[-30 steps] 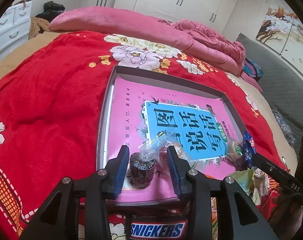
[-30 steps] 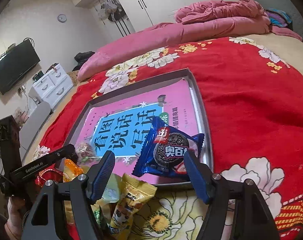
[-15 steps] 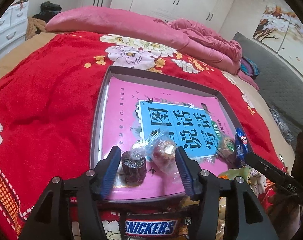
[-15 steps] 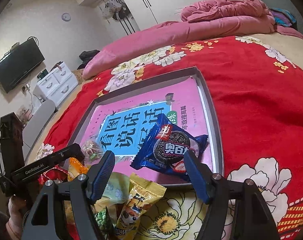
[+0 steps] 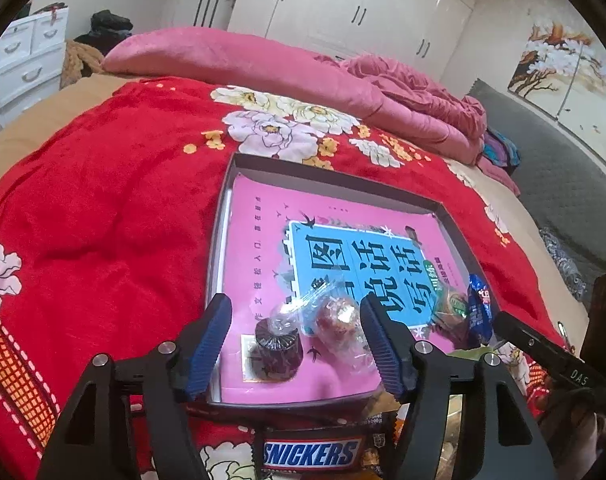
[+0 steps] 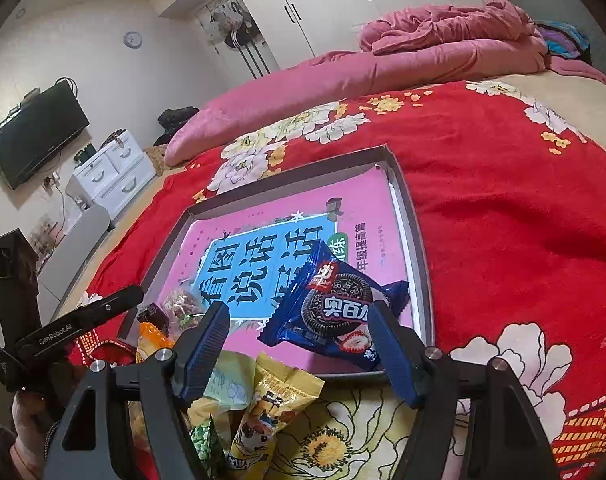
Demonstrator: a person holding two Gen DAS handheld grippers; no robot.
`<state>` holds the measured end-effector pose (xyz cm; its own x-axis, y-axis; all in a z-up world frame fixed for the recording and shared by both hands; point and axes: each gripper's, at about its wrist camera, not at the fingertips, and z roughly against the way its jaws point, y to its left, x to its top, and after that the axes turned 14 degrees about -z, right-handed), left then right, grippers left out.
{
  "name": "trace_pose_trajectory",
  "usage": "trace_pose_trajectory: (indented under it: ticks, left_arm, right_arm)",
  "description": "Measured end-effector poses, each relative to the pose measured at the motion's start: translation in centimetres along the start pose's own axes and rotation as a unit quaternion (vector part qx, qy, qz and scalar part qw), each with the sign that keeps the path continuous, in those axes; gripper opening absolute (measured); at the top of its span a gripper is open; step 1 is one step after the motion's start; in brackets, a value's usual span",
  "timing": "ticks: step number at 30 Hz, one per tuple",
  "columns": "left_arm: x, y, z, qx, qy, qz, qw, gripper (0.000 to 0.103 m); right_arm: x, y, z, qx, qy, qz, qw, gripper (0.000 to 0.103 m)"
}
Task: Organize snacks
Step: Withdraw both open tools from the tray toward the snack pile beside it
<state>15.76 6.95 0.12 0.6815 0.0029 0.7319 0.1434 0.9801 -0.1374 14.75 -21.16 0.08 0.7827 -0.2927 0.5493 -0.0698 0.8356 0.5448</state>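
A grey tray (image 5: 331, 173) lies on the red flowered blanket with a pink and blue book (image 5: 259, 248) flat inside it. On the book's near end sit a dark ridged cake (image 5: 278, 346) and a round reddish cake (image 5: 339, 320), both in clear wrap. They lie between the fingers of my left gripper (image 5: 297, 344), whose jaws are opening, the pads clear of both. My right gripper (image 6: 299, 348) is open at the tray's (image 6: 420, 240) near rim. A blue cookie packet (image 6: 335, 304) lies tilted in the tray, its corner by the right finger.
A Snickers bar (image 5: 311, 454) lies on the blanket just before the tray. Yellow (image 6: 277, 408), green (image 6: 203, 442) and orange (image 6: 153, 336) snack packets are heaped under the right gripper. A pink quilt (image 5: 263, 64) crosses the far side of the bed. White drawers (image 6: 111, 176) stand beyond.
The left jaws have spread away from the two wrapped cakes, which now lie loose on the book. The right gripper and the blue packet have barely shifted.
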Motion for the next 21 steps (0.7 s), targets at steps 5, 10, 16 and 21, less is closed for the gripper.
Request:
trace_pose_trajectory:
  ticks: [5,10,16,21]
  left_arm:
    - [0.1,0.2,0.6,0.002,-0.01,0.005,0.9999,0.074]
    - [0.1,0.3,1.3,0.003,-0.018,0.008,0.9998,0.077]
    - [-0.1,0.0,2.1,0.003,-0.024,0.004,0.9997,0.079]
    - [-0.5,0.0,2.7,0.002,-0.021,0.002,0.9998,0.08]
  right_arm:
    - [0.0,0.2,0.3,-0.001,-0.006,0.006,1.0,0.071]
    - [0.1,0.2,0.7,0.002,-0.014,0.009,1.0,0.071]
    - [0.1,0.2,0.9,0.0,-0.015,0.014,1.0,0.072]
    - [0.0,0.1,1.2,0.0,-0.018,0.018,1.0,0.072]
